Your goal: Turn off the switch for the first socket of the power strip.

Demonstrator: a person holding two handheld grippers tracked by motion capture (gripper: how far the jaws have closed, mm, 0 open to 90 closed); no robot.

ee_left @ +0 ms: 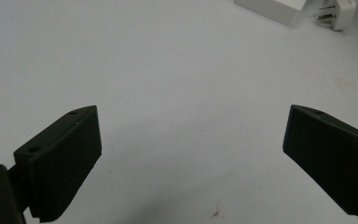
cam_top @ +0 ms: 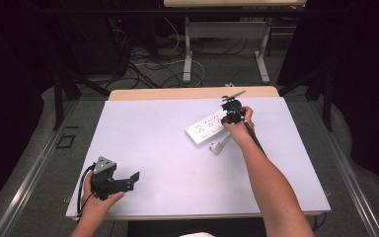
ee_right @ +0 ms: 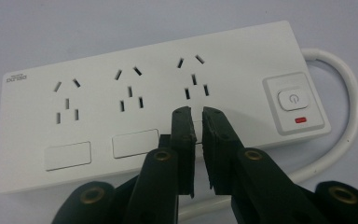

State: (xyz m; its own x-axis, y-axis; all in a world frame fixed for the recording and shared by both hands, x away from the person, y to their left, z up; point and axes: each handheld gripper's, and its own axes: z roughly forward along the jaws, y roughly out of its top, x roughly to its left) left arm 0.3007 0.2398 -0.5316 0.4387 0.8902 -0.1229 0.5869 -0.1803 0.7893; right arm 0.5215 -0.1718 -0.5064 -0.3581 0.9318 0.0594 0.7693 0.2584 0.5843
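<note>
Right gripper (ee_right: 195,122) nearly closed, empty, over power strip (ee_right: 121,65) near third socket. Risk: tips jab socket or nudge switch (ee_right: 292,99) at 3 o'clock. Left gripper (ee_left: 191,154) wide, idle on worktop (cam_top: 168,163).

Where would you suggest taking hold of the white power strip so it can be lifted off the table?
Judging by its flat pose, grip the power strip across its two long edges near the middle, coming straight down. The body is a low slab, and mid-length stays away from the cable at the switch end. The right claw would need to open first.
</note>
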